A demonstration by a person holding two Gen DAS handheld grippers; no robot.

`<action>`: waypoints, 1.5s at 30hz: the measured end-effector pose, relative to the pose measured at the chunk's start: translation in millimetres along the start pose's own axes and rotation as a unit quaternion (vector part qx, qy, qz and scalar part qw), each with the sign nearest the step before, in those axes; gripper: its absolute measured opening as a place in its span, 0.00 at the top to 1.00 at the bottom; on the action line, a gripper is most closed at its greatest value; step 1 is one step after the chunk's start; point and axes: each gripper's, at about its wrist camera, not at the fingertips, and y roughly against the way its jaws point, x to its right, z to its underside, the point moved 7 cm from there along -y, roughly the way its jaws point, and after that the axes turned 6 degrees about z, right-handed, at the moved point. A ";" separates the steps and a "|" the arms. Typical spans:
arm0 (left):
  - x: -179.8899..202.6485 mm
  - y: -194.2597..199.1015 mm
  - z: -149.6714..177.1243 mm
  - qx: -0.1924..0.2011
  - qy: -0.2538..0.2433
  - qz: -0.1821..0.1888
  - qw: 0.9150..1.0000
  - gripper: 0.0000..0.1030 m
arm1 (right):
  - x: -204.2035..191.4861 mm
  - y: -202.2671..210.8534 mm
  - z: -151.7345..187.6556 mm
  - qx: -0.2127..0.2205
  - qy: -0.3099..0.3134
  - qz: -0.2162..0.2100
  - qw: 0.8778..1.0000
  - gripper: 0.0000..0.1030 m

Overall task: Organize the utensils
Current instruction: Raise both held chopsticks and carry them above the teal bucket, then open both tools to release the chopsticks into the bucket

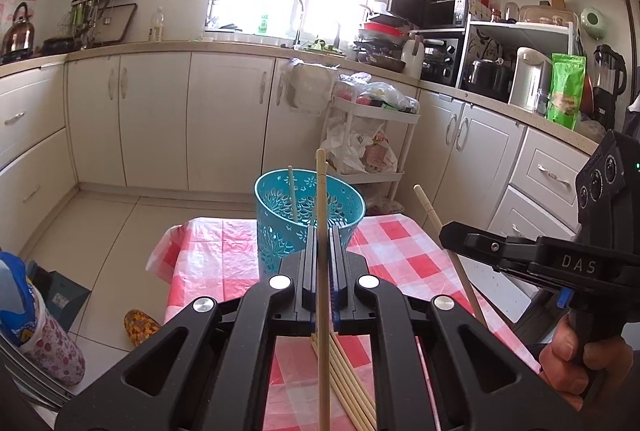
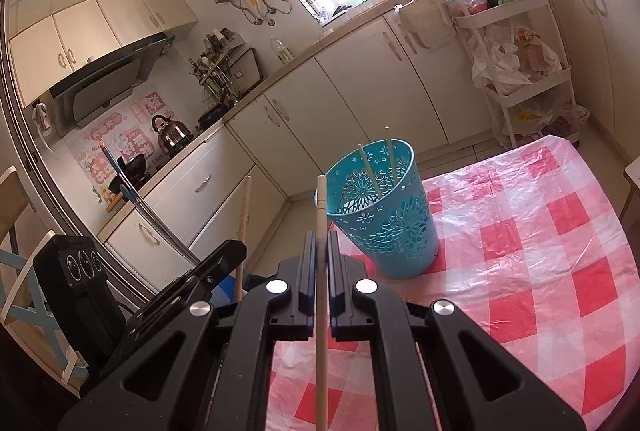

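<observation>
Two chopsticks in your grip: left gripper (image 1: 321,245) jaws clamp one chopstick (image 1: 321,199), right gripper (image 2: 321,251) jaws another (image 2: 320,207); lower ends cut off. Blue holder (image 2: 384,219) ahead on surface (image 2: 540,251); spare sticks (image 1: 348,383) partly hidden.

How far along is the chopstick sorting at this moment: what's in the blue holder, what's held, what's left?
Done: two chopsticks already stand in the blue holder. In hand: the left gripper and right gripper are each shut on one chopstick, neither dropped in yet. Left: a small bundle of chopsticks lies on the checked tablecloth.
</observation>
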 end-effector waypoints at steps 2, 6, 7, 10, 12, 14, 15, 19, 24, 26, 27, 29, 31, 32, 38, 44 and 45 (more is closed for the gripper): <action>-4.5 0.0 -6.5 0.010 0.007 0.001 1.000 0.95 | -1.4 -1.7 -5.8 0.007 -0.001 -0.001 1.000 0.94; -17.5 1.6 -27.8 0.044 0.029 -0.002 0.999 0.95 | -5.8 -4.4 -26.4 0.033 -0.002 -0.005 0.999 0.94; -20.1 1.7 -33.4 0.053 0.034 -0.004 0.998 0.95 | -7.3 -5.2 -33.4 0.043 -0.002 -0.005 0.999 0.94; -30.7 -0.6 -51.4 0.081 0.054 -0.008 0.995 0.95 | -11.7 -11.6 -58.2 0.077 -0.006 -0.006 0.997 0.94; -37.0 -6.8 -62.2 0.096 0.066 -0.011 0.993 0.95 | -11.9 -17.6 -72.2 0.093 -0.009 -0.006 0.996 0.94; -43.2 -15.1 -71.3 0.105 0.077 -0.010 0.991 0.95 | -12.0 -25.8 -83.7 0.106 -0.013 -0.004 0.994 0.94; -45.8 -19.1 -74.9 0.108 0.081 -0.010 0.991 0.95 | -11.5 -31.0 -89.9 0.113 -0.014 -0.002 0.994 0.94; -48.9 -36.2 -94.0 0.128 0.088 -0.006 0.988 0.95 | -8.0 -47.2 -116.7 0.144 -0.021 0.008 0.989 0.94; -52.2 -62.9 -116.8 0.155 0.086 -0.006 0.984 0.95 | -2.2 -70.8 -145.8 0.181 -0.026 0.025 0.983 0.94; -57.0 -79.2 -122.4 0.160 0.091 -0.012 0.983 0.95 | 0.2 -84.2 -153.7 0.188 -0.023 0.034 0.981 0.94; -58.8 -86.8 -123.9 0.161 0.094 -0.014 0.982 0.95 | 1.9 -92.3 -156.3 0.187 -0.021 0.039 0.981 0.94; -65.2 -105.1 -124.3 0.160 0.101 -0.022 0.982 0.95 | 6.3 -111.1 -157.9 0.180 -0.015 0.049 0.982 0.94; -69.8 -120.3 -121.1 0.158 0.105 -0.029 0.981 0.95 | 9.6 -127.8 -155.2 0.170 -0.005 0.061 0.983 0.94; -72.8 -128.8 -118.4 0.154 0.108 -0.033 0.982 0.95 | 11.2 -135.3 -153.3 0.163 0.001 0.067 0.984 0.94; -85.3 -167.9 -89.6 0.107 0.120 -0.048 0.986 0.95 | 20.1 -162.7 -133.0 0.110 0.035 0.096 0.989 0.94; -82.4 -166.6 -61.2 0.058 0.119 -0.056 0.990 0.86 | 35.9 -172.4 -107.5 0.044 0.032 0.109 0.993 0.83; -81.8 -162.3 -58.7 0.055 0.118 -0.060 0.990 0.78 | 38.9 -167.0 -106.1 0.045 0.027 0.111 0.992 0.81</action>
